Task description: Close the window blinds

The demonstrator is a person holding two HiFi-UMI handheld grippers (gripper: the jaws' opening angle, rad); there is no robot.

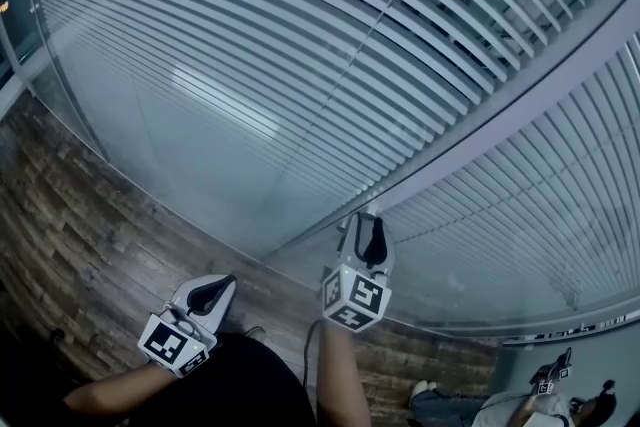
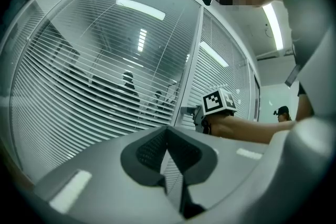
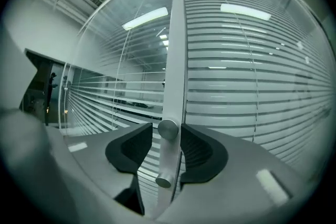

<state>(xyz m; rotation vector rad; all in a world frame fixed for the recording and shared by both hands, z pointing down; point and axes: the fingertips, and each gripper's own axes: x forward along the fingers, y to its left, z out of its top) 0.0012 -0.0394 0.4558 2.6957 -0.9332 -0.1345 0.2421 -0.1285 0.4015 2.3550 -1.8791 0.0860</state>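
Observation:
Horizontal slat blinds (image 1: pixel 250 45) hang behind the glass wall, split by a grey upright frame post (image 1: pixel 500 105). Left of the post the slats (image 3: pixel 105 97) stand apart and the room behind shows through; to its right the slats (image 3: pixel 247 86) lie flatter. A round metal knob (image 3: pixel 168 128) sticks out of the post, with a second knob (image 3: pixel 163 181) below it. My right gripper (image 3: pixel 167 127) (image 1: pixel 366 233) is up at the post, open, its pads on either side of the upper knob with a gap at the left pad (image 3: pixel 137 147). My left gripper (image 1: pixel 212 293) (image 2: pixel 168 131) hangs lower, shut and empty.
Wood-pattern floor (image 1: pixel 90 245) runs along the foot of the glass. Ceiling lights reflect in the panes. Figures (image 2: pixel 126 89) show dimly behind the left blinds. Another person (image 1: pixel 545 395) crouches at the lower right beside the wall.

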